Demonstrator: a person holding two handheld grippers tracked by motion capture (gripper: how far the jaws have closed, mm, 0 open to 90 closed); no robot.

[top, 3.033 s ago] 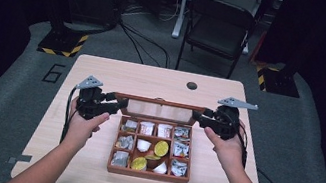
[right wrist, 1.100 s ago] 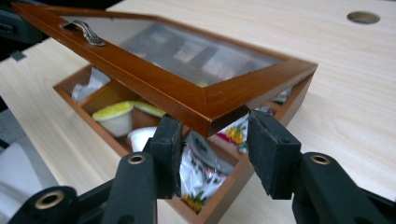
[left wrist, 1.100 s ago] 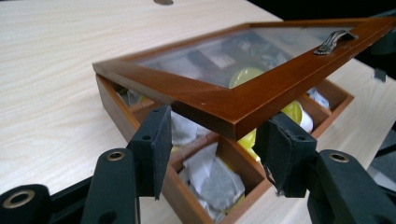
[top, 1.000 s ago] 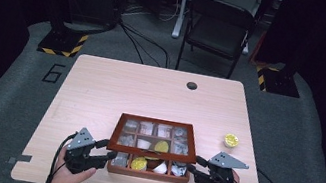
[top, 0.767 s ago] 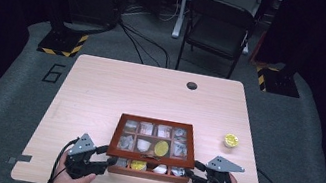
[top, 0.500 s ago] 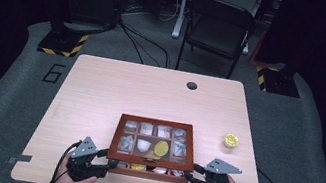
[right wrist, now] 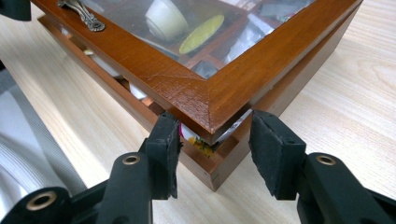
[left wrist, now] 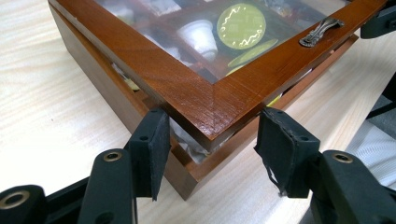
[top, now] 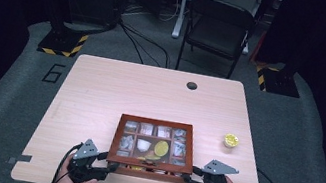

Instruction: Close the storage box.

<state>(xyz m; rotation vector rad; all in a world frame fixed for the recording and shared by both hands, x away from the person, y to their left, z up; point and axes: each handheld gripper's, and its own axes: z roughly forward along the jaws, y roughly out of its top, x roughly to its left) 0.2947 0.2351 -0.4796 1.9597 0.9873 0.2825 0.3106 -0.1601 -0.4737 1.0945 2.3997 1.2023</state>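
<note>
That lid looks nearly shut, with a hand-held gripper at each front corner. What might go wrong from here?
1. The glass-topped lid of the wooden box rests ajar on packets poking out at both front corners; pressing it down may crush or pinch them.
2. The left hand-held gripper and right hand-held gripper straddle the corners without a clear grip, so the lid might slip and drop.

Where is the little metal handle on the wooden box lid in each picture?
High view: too small to make out; it would sit on the lid's near edge.
Left gripper view: the metal handle is at upper right, on the lid's frame.
Right gripper view: it is at top left.
Shared landmark: the yellow round foil lid under the glass.
</note>
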